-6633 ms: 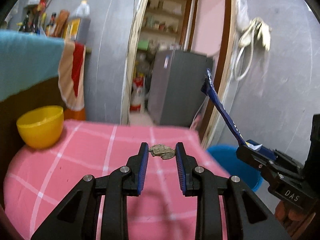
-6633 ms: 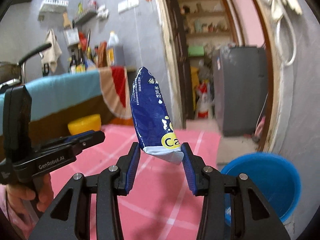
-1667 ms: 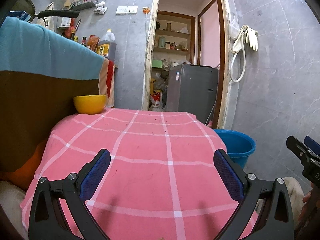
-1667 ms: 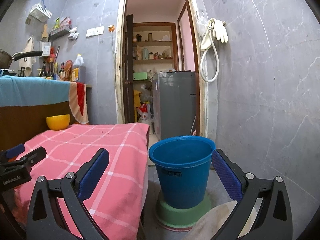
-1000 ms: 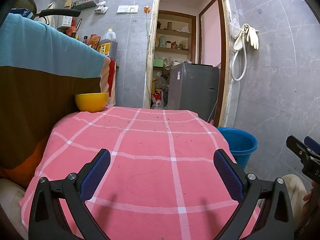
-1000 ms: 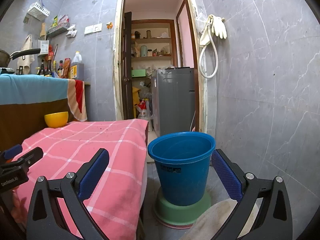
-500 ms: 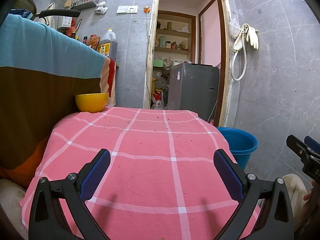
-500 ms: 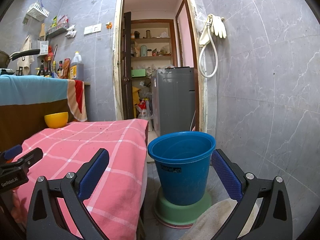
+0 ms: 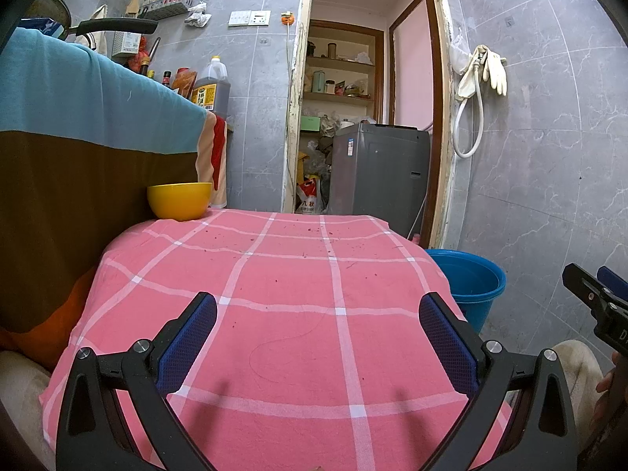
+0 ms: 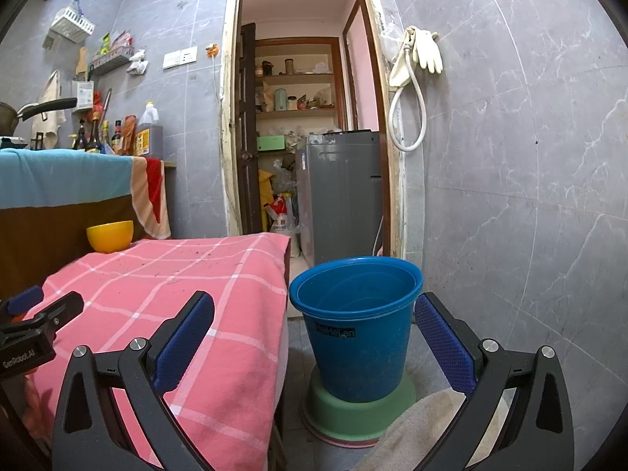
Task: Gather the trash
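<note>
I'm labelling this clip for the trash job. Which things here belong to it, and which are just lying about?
For the job:
- blue bucket
- left claw, open
- right claw, open
- pink checked cloth, only crumbs on it

Lying about:
- yellow bowl
- oil bottle
- rubber gloves

A yellow bowl (image 9: 179, 200) sits on the pink checked cloth (image 9: 274, 294) near a grey washer (image 9: 378, 172).

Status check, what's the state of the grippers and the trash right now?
Left gripper open, empty. Right gripper open, empty. No trash on pink tablecloth. Blue bucket unobstructed.
</note>
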The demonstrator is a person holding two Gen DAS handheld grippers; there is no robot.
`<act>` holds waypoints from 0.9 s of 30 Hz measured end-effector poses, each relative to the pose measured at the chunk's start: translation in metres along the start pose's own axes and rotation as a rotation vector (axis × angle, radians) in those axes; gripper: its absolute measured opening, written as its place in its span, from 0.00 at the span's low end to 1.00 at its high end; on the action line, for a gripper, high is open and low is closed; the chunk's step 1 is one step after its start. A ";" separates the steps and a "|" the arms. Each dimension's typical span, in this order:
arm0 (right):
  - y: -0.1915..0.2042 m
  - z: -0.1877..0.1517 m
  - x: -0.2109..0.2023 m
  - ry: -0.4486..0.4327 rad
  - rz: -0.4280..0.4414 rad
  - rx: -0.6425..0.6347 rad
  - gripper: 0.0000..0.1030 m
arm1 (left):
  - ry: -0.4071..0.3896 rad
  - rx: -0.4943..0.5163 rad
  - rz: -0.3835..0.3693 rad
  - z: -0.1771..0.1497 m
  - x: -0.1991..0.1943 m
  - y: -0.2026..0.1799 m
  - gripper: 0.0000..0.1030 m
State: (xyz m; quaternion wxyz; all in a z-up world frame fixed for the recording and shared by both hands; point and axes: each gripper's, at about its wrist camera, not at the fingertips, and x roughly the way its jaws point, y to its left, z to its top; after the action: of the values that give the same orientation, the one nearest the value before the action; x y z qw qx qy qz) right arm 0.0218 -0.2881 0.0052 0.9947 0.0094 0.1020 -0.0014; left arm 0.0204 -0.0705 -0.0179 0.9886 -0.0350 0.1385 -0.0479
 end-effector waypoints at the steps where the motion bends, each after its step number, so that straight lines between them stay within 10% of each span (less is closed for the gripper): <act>1: 0.000 0.000 0.000 0.000 0.000 0.000 1.00 | 0.000 0.000 0.001 0.000 0.000 0.000 0.98; 27: 0.000 0.000 -0.001 0.000 -0.002 0.003 1.00 | 0.001 0.004 -0.001 -0.001 0.001 0.002 0.98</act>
State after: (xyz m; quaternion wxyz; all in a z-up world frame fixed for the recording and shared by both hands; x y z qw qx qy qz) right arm 0.0209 -0.2881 0.0051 0.9947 0.0110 0.1022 -0.0024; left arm 0.0210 -0.0684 -0.0190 0.9886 -0.0331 0.1389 -0.0486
